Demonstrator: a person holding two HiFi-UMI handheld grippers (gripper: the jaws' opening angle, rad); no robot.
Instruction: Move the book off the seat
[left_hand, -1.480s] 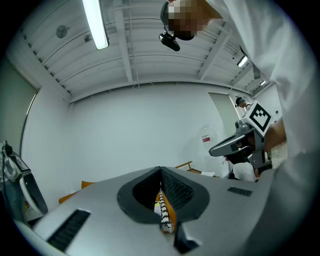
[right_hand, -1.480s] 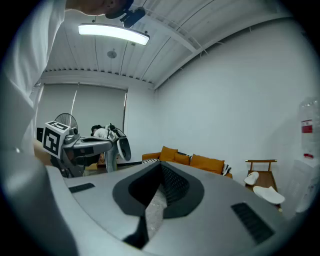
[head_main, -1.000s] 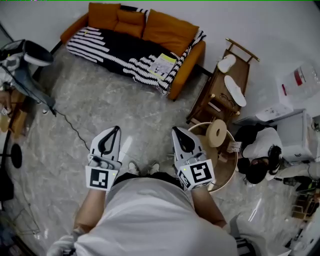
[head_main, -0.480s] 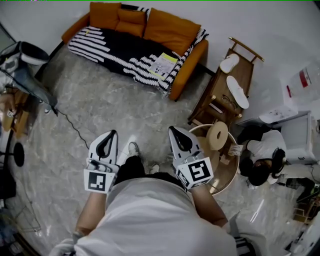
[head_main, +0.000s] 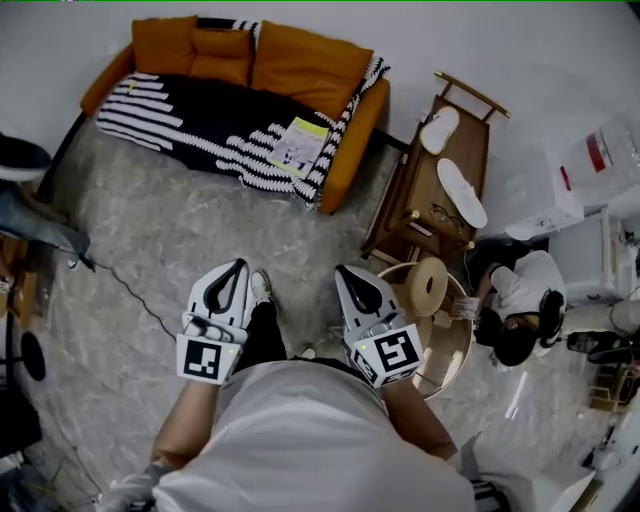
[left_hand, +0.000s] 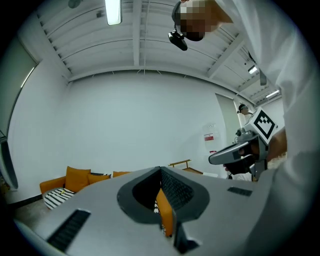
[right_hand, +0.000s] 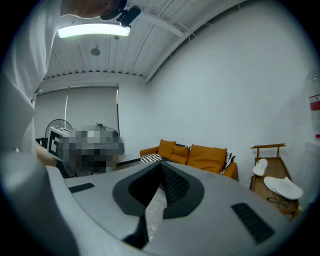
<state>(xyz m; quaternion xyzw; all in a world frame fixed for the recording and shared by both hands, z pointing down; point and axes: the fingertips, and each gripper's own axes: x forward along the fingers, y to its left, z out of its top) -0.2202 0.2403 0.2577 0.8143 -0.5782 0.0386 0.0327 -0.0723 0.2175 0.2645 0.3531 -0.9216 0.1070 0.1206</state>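
My left tool and right tool are both pressed together and empty, well short of the sofa. The book lies on the sofa's striped blanket, toward its right end. As I judge it, I could drag the blanket along with the book, or clip the wooden rack just right of the sofa. The bare floor in front of the sofa leaves open room.

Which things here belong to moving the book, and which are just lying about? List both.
Job: book, lying on the striped blanket over the orange sofa; left gripper and right gripper, both shut, empty.
Lying about: wooden rack, white slippers, beige roll.
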